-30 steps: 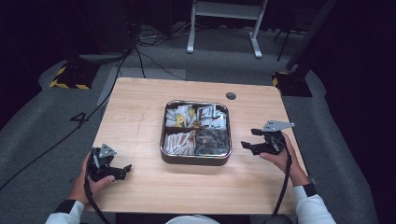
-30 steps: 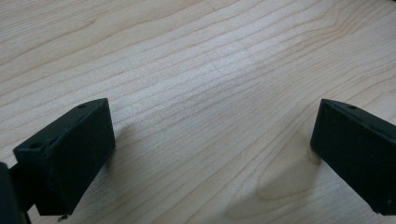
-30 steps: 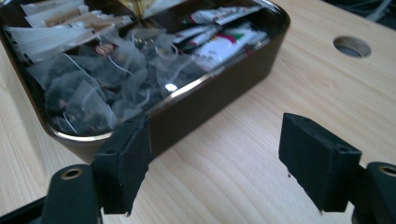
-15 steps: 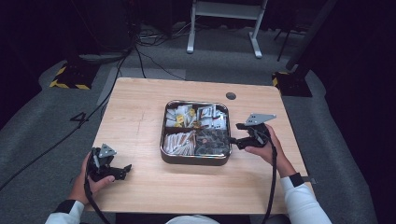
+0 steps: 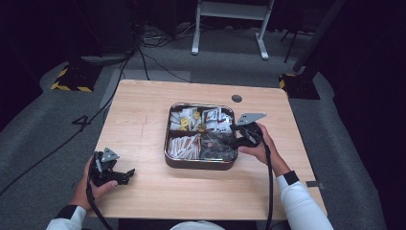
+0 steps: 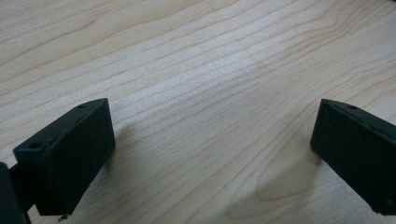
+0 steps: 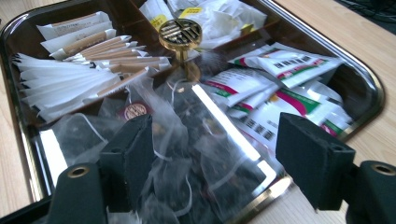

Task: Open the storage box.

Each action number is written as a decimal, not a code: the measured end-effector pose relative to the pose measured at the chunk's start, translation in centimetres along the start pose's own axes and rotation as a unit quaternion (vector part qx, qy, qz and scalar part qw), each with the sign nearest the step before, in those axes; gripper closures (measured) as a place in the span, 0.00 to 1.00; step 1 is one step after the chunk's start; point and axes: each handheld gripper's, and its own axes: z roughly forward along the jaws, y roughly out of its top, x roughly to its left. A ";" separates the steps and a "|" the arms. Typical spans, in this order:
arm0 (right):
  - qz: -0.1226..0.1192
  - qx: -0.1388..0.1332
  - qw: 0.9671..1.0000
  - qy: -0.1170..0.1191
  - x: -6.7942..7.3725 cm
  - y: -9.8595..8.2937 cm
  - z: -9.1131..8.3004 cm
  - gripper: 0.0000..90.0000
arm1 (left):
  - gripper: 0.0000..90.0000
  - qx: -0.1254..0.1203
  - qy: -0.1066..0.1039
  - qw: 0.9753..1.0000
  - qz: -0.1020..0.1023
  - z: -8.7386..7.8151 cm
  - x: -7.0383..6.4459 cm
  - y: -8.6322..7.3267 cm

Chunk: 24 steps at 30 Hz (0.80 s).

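From my seat, nearest first: the left gripper [image 5: 125,175] sits low at the near left corner of the table [image 5: 143,110], jaws spread wide over bare wood, nothing between them. It is well away from the action. Moving up the table, the right gripper [image 5: 235,142] is at the right edge of the tray [image 5: 167,143], jaws released and empty, poised over the near right compartment. Straight ahead of those jaws, just beyond and below them, lies the heap of clear tea bags [image 7: 187,154], dark leaves showing through the mesh, strings loose on top. The heap has no clear long axis, so I judge a straight dip forward and down is what counts. Farther on stand the brass knob [image 7: 180,31], the white sticks [image 7: 79,70] and the printed sachets [image 7: 285,70].
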 end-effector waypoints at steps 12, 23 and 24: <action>-0.004 0.005 1.000 0.016 0.7 1.9 3.3 0.34 | 0.00 0.000 0.000 1.000 0.000 0.0 0.0 0.0; -0.008 0.009 1.000 0.029 1.4 3.6 6.1 0.35 | 0.00 0.000 0.000 1.000 0.000 0.0 0.0 0.0; -0.010 0.009 0.999 0.030 1.5 3.8 6.3 0.35 | 0.00 0.000 0.000 1.000 0.000 0.0 0.0 0.0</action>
